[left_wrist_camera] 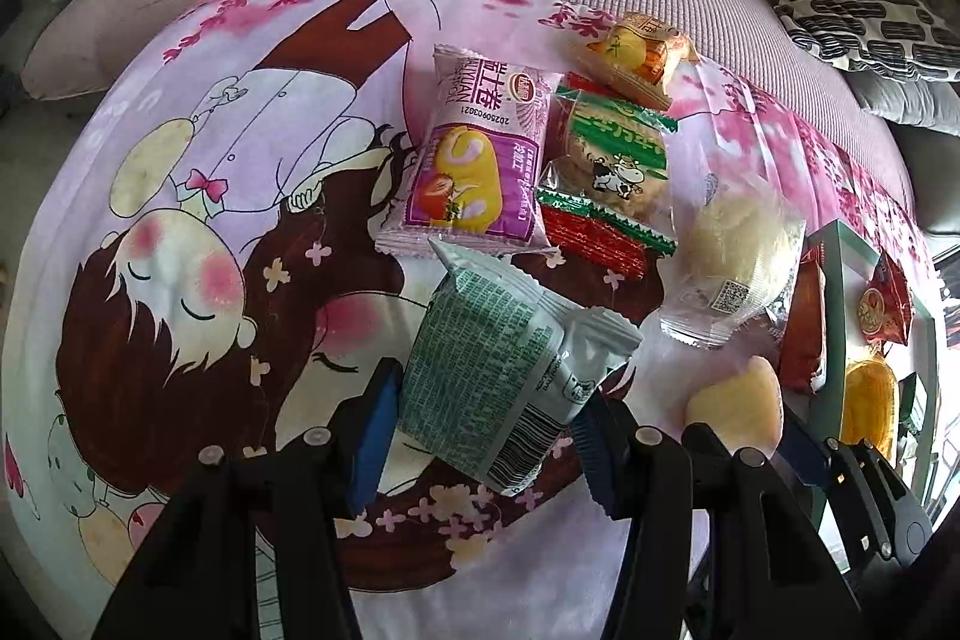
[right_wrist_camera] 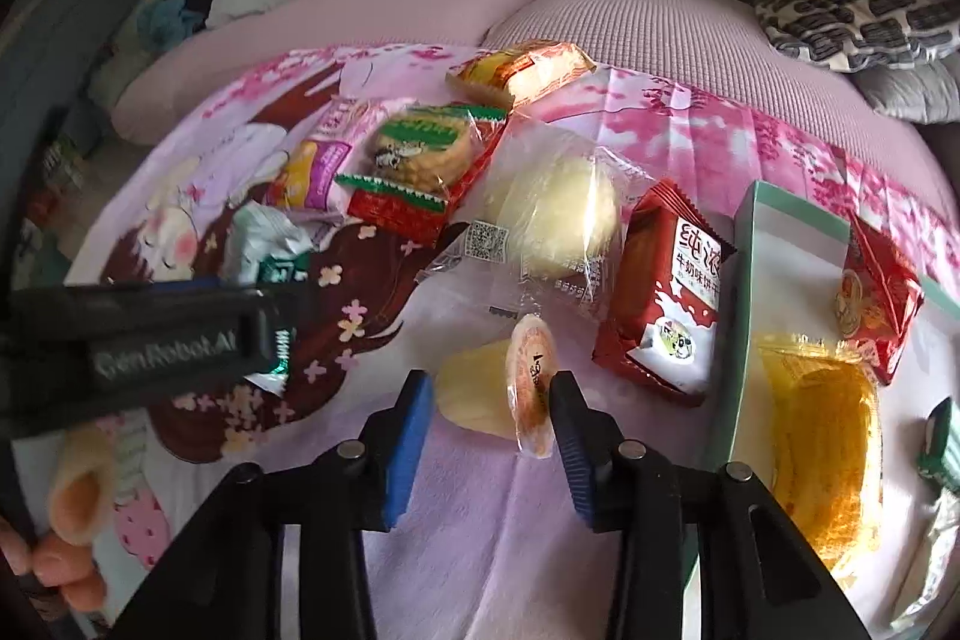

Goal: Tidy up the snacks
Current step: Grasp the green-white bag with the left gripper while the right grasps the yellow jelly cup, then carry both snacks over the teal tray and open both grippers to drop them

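My left gripper (left_wrist_camera: 486,442) is shut on a grey-green snack packet (left_wrist_camera: 498,370) and holds it tilted just above the cartoon-print cloth (left_wrist_camera: 180,160). In the right wrist view, my right gripper (right_wrist_camera: 492,400) is shut on a small yellow jelly cup (right_wrist_camera: 480,388) lying sideways, one blue pad on its base and the other on its orange lid. The same jelly cup (left_wrist_camera: 735,400) shows at the lower right of the left wrist view. Loose on the cloth lie a purple roll-cake packet (left_wrist_camera: 480,160), a green-and-red cow biscuit packet (left_wrist_camera: 612,172) and a clear-wrapped pale bun (left_wrist_camera: 732,244).
A teal box (right_wrist_camera: 744,280) at the right holds a yellow cake (right_wrist_camera: 828,448) and a red packet (right_wrist_camera: 882,292). A red milk-biscuit packet (right_wrist_camera: 666,292) leans on its wall. An orange packet (left_wrist_camera: 636,52) lies far back. Behind it are pink sofa cushions and a patterned pillow (left_wrist_camera: 852,4).
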A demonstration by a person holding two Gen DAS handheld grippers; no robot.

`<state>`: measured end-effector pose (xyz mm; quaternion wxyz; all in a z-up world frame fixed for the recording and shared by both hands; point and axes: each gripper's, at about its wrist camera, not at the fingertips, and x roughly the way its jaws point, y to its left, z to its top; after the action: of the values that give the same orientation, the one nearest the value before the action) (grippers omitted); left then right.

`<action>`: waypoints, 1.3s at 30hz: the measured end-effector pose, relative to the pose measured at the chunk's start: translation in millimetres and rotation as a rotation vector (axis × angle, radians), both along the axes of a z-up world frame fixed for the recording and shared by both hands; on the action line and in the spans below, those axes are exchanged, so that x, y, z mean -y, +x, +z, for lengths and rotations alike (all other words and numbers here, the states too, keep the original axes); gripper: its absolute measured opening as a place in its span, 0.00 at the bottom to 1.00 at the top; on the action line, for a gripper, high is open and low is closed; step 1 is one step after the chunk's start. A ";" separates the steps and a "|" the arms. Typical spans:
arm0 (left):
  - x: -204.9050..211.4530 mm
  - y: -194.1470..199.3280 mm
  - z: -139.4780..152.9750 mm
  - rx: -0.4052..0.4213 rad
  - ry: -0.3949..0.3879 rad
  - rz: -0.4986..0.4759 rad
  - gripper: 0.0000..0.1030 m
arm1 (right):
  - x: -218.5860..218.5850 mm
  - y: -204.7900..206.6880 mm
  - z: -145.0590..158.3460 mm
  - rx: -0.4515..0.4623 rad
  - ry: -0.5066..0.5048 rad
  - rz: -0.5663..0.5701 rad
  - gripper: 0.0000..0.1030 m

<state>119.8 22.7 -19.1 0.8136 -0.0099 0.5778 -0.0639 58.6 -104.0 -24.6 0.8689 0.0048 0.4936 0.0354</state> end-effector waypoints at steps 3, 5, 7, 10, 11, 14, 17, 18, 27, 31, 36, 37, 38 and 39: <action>0.9 1.3 -2.5 -0.007 0.003 0.000 0.54 | -6.0 -0.1 -4.1 0.004 -0.055 0.016 0.44; 0.4 2.0 -3.0 -0.009 0.002 0.001 0.54 | -10.0 0.5 -8.1 0.000 -0.096 0.024 0.44; 1.1 3.3 -3.9 -0.009 0.004 0.001 0.54 | -14.4 0.9 -11.9 0.002 -0.134 0.030 0.45; 2.1 5.3 -6.8 -0.010 0.010 -0.001 0.54 | -14.5 0.9 -13.3 0.006 -0.139 0.026 0.45; 2.6 5.1 -6.8 -0.010 0.013 -0.001 0.54 | -13.4 0.9 -13.4 0.007 -0.132 0.023 0.45; 4.2 5.6 -9.0 -0.013 0.017 -0.003 0.54 | -11.3 1.8 -14.4 0.010 -0.119 0.014 0.44; 5.7 4.9 -9.3 -0.010 0.022 -0.005 0.54 | -10.5 3.0 -12.7 0.012 -0.108 0.004 0.43; 7.5 6.4 -9.6 -0.008 0.020 -0.001 0.54 | -10.3 2.9 -11.4 0.015 -0.105 0.001 0.43; 12.4 4.5 13.1 0.056 -0.020 -0.013 0.54 | -2.7 -2.8 10.2 0.054 -0.049 -0.021 0.38; 14.9 2.6 26.2 0.093 -0.032 -0.015 0.54 | 4.8 -10.2 30.5 0.107 -0.002 -0.044 0.38; 18.0 -2.5 39.9 0.126 -0.055 -0.036 0.54 | 23.9 -21.0 55.4 0.170 0.014 -0.100 0.38; 19.8 -4.6 42.2 0.131 -0.058 -0.042 0.54 | 30.3 -23.0 58.6 0.172 0.021 -0.119 0.38; 23.4 -6.2 45.0 0.137 -0.060 -0.051 0.54 | 36.8 -24.8 61.3 0.174 0.028 -0.139 0.38; 27.6 -7.7 47.3 0.142 -0.060 -0.061 0.54 | 44.1 -27.2 64.1 0.176 0.034 -0.160 0.38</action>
<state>112.1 -4.9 28.2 0.8495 -0.0122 0.5165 -0.1067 31.4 -148.1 39.5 0.9088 0.0558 0.4127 -0.0254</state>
